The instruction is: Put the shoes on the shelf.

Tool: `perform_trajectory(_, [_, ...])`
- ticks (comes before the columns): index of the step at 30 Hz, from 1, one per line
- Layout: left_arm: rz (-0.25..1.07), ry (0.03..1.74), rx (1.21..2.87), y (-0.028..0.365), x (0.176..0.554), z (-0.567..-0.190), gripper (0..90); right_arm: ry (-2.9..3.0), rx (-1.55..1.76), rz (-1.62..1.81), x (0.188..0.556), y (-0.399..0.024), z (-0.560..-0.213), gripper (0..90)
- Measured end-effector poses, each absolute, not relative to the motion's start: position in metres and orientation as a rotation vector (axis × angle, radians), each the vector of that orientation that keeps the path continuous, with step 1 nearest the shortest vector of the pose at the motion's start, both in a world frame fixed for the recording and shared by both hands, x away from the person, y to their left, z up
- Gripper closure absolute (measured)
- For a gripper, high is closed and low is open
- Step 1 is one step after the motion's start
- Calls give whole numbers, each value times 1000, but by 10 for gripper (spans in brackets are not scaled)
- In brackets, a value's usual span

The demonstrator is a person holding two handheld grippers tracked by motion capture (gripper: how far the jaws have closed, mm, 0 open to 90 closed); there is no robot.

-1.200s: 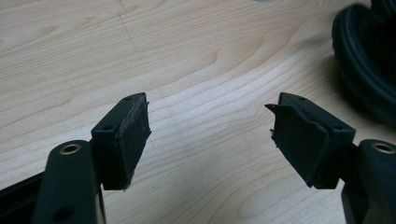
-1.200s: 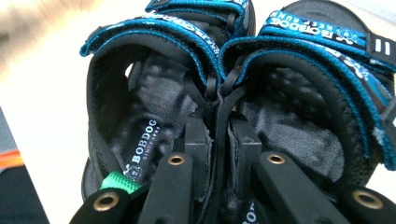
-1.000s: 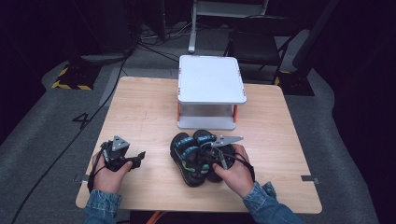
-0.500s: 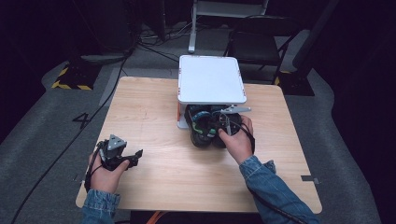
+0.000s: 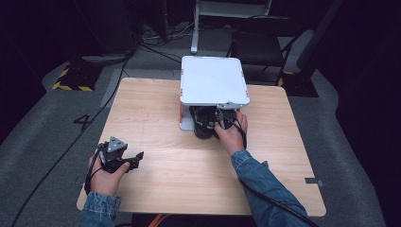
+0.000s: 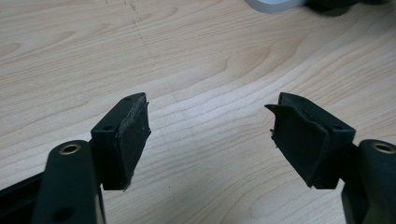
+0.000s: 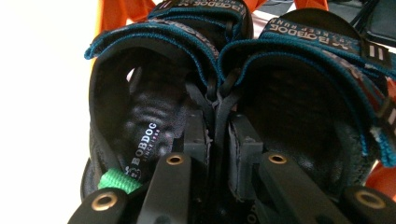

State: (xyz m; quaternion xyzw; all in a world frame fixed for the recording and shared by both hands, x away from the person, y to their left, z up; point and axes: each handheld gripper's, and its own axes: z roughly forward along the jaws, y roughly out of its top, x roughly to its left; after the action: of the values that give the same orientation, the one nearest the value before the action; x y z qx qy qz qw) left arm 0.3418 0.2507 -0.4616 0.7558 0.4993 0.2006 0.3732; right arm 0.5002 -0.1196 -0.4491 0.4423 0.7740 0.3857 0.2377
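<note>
Right gripper (image 7: 217, 140) clamps sandals (image 7: 219, 84) | left gripper (image 6: 210, 135) wide, empty | wooden table (image 5: 156, 109), dark room

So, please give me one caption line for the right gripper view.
Right gripper shut on the touching inner sides of a pair of black sandals with teal straps.

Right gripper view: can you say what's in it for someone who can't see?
The right gripper pinches the touching inner edges of a pair of black sandals with teal-edged straps, one jaw inside each. One insole reads BOBDOG, and orange shows behind them.
</note>
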Motion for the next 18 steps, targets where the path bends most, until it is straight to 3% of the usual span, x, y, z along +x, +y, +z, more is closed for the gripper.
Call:
perform_trajectory(10, [513, 1283, 1933, 253, 341, -462, 276, 2028, 1183, 1086, 509, -118, -458, 747])
perform_trajectory(12, [509, 1277, 1936, 252, 341, -461, 276, 2018, 1149, 1075, 510, -119, -459, 686])
perform_trajectory(13, [509, 1278, 1938, 251, 341, -461, 276, 1982, 1123, 1091, 510, -120, -460, 561])
perform_trajectory(14, [509, 1278, 1938, 251, 341, -461, 276, 1939, 1085, 1133, 511, -122, -458, 498])
perform_trajectory(18, [508, 1274, 1943, 248, 343, -461, 275, 1963, 1083, 1140, 507, -128, -451, 471])
